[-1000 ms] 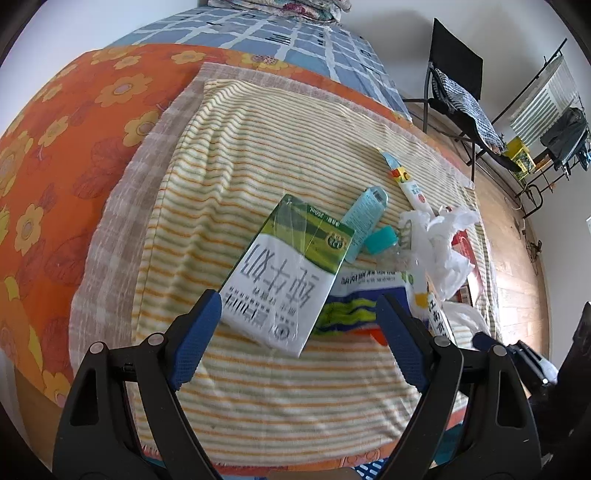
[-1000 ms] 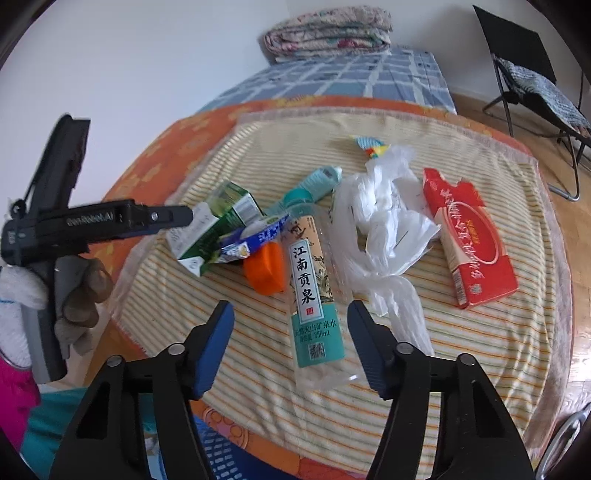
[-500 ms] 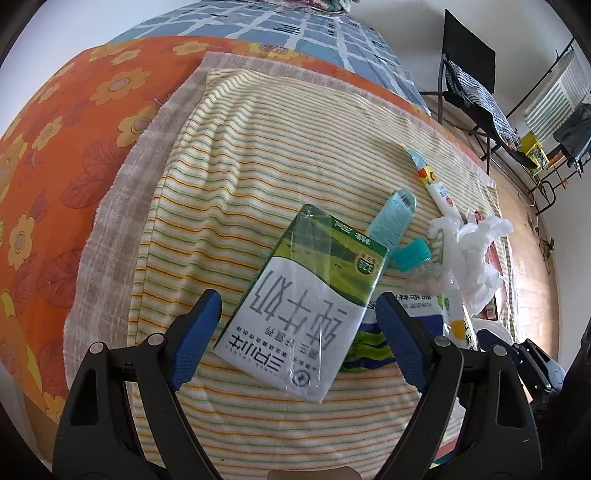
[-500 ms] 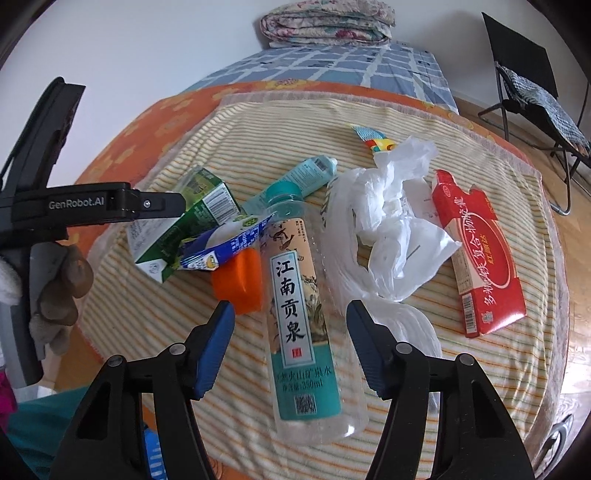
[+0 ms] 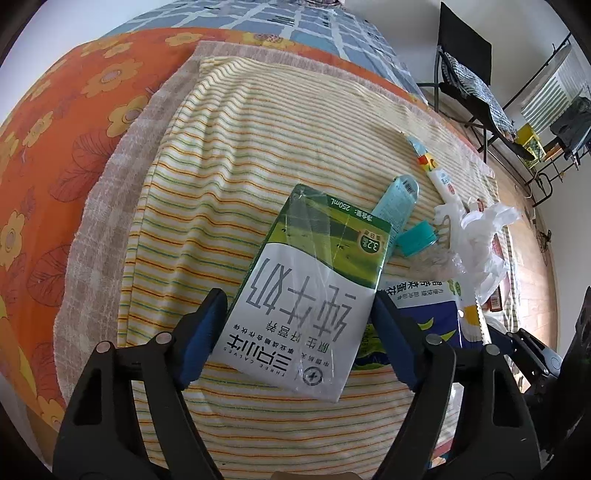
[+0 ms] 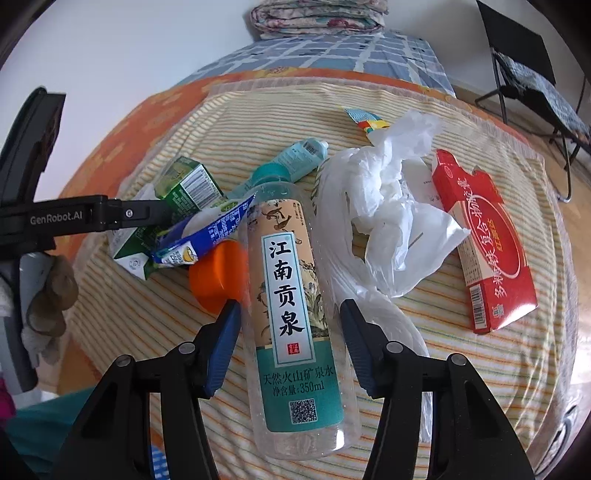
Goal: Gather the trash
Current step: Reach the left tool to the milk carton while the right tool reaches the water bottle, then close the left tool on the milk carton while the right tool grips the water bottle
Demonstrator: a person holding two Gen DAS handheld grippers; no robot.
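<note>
Milk carton (image 6: 177,206) at left is half hidden behind a black gripper arm (image 6: 85,218); folded blanket (image 6: 317,16) is cut off by the top edge.

Trash pile (image 6: 280,206) crowds centre; striped towel (image 5: 280,122) beyond free.

You've got a striped towel (image 5: 280,147) spread flat, yellow with thin orange and green lines, and under it an orange blanket (image 5: 74,122) with big yellow flowers running off to the left. Beyond that, at the far end, there's a blue checked sheet (image 6: 332,55), and on it a folded floral quilt (image 6: 317,16) stacked against the white wall. Over on the far right you see a black folding chair (image 6: 524,62) with a checked cushion on its seat, standing on a wooden floor (image 5: 532,266). Further right a rack (image 5: 554,122) holds dark clothing, perhaps a jacket, too small to tell.
</note>
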